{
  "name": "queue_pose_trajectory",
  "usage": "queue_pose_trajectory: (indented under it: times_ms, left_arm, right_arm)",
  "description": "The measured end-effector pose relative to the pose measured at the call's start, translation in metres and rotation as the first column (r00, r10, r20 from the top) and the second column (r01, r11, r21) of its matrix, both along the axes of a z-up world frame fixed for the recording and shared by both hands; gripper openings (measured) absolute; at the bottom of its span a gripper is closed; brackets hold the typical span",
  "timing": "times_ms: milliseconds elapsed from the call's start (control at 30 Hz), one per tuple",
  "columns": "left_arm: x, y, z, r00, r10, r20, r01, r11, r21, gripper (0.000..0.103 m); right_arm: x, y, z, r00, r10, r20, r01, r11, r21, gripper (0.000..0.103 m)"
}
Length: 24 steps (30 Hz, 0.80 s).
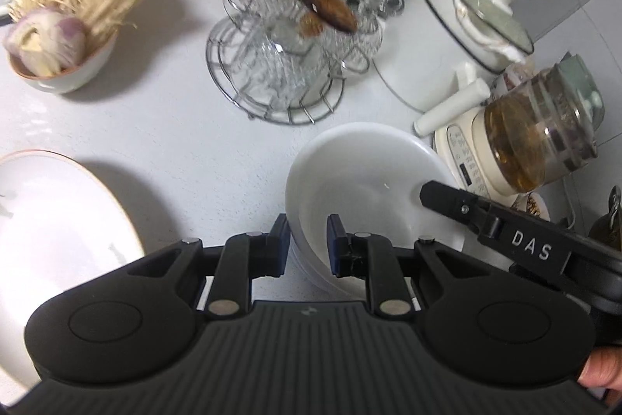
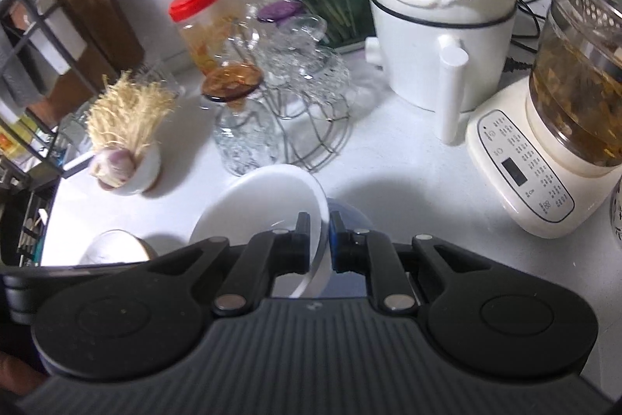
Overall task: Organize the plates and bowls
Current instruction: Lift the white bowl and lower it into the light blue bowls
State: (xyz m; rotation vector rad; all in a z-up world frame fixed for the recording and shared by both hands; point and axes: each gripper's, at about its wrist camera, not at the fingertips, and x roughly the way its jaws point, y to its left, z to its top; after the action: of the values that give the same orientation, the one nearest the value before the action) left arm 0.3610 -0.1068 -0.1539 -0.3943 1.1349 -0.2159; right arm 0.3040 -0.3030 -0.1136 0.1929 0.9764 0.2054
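The left hand-held gripper [image 1: 309, 244] is clamped on the near rim of the white bowl stack [image 1: 361, 177]; the right hand-held gripper [image 2: 319, 240] pinches the opposite rim. The stack hangs tilted just above the desk [image 1: 175, 127]. Likely stiff, slick, breakable and heavy; rims are the best hold. A wire glass rack [image 1: 272, 72] stands beyond.

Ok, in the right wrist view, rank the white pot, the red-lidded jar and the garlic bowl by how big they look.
1. white pot
2. red-lidded jar
3. garlic bowl
The jar and bowl look close, and the bowl sits nearer the camera, so their order is unsure.
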Motion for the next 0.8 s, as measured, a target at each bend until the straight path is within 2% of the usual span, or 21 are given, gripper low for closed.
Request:
queue_pose_trajectory:
  times_ms: [167,400,567,600,633,700,733,800]
  left_arm:
    - [0.007,-0.015,-0.011,0.999,-0.033,-0.015,0.033,0.999,0.026,0.022]
    - [0.016,-0.020,-0.022,0.999,-0.036,-0.041,0.037,0.999,0.012,0.022]
    - [0.017,-0.016,-0.021,0.998,-0.031,-0.047,0.031,1.000,0.002,0.022]
    - [0.016,-0.014,-0.021,0.998,-0.024,-0.052,0.023,1.000,-0.003,0.025]
    - [0.016,-0.011,-0.020,0.998,-0.017,-0.053,0.016,1.000,-0.010,0.034]
    - [0.014,-0.008,-0.018,0.999,-0.007,-0.046,0.007,1.000,-0.006,0.051]
    - [0.013,-0.007,-0.018,0.999,-0.002,-0.040,0.002,1.000,-0.001,0.052]
    - [0.013,-0.005,-0.020,0.999,0.005,-0.041,-0.005,1.000,0.000,0.053]
  right_arm:
    - [0.005,-0.011,-0.015,0.999,-0.027,-0.029,0.027,1.000,-0.003,0.013]
    - [0.011,-0.021,-0.030,0.996,-0.035,-0.085,0.036,0.999,0.011,0.013]
    - [0.010,-0.026,-0.030,0.995,-0.035,-0.090,0.039,0.999,0.035,0.014]
    - [0.011,-0.028,-0.029,0.995,-0.035,-0.090,0.039,0.998,0.041,0.015]
    - [0.011,-0.030,-0.029,0.995,-0.037,-0.092,0.041,0.998,0.045,0.018]
    - [0.011,-0.034,-0.028,0.995,-0.048,-0.088,0.053,0.997,0.055,0.046]
    - [0.011,-0.036,-0.027,0.995,-0.055,-0.082,0.060,0.996,0.062,0.049]
    - [0.011,-0.040,-0.029,0.995,-0.062,-0.084,0.068,0.995,0.070,0.050]
